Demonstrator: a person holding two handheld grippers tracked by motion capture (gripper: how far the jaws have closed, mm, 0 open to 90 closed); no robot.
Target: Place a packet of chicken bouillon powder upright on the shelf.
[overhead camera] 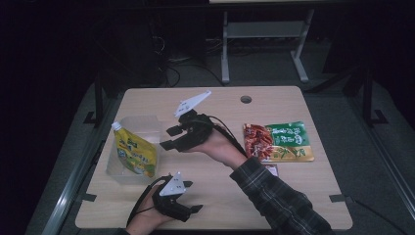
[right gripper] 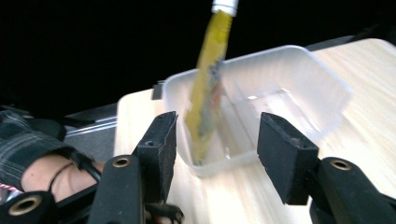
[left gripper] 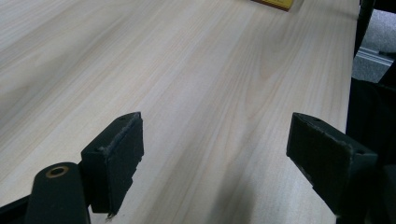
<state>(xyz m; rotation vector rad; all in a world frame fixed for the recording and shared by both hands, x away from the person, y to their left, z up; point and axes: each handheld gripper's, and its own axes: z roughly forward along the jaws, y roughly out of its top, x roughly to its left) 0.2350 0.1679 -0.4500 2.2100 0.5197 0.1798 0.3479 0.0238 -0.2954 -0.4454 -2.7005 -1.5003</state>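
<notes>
Looks like a lab or test room set up for recording, not a home. A single light-wood desk (overhead camera: 220, 196) with a round cable hole (overhead camera: 246, 99) and metal edge brackets stands on grey carpet (overhead camera: 342, 112). Room lights are low; the surroundings are mostly dark. Behind the desk, loose cables (overhead camera: 171, 73) trail across the floor beside the grey metal legs of another bench (overhead camera: 225, 49). Black stand legs (overhead camera: 364, 98) flank the desk on both sides. Snack packets (overhead camera: 279, 142) and a clear plastic tub (overhead camera: 139, 128) lie out like test props rather than household clutter.
</notes>
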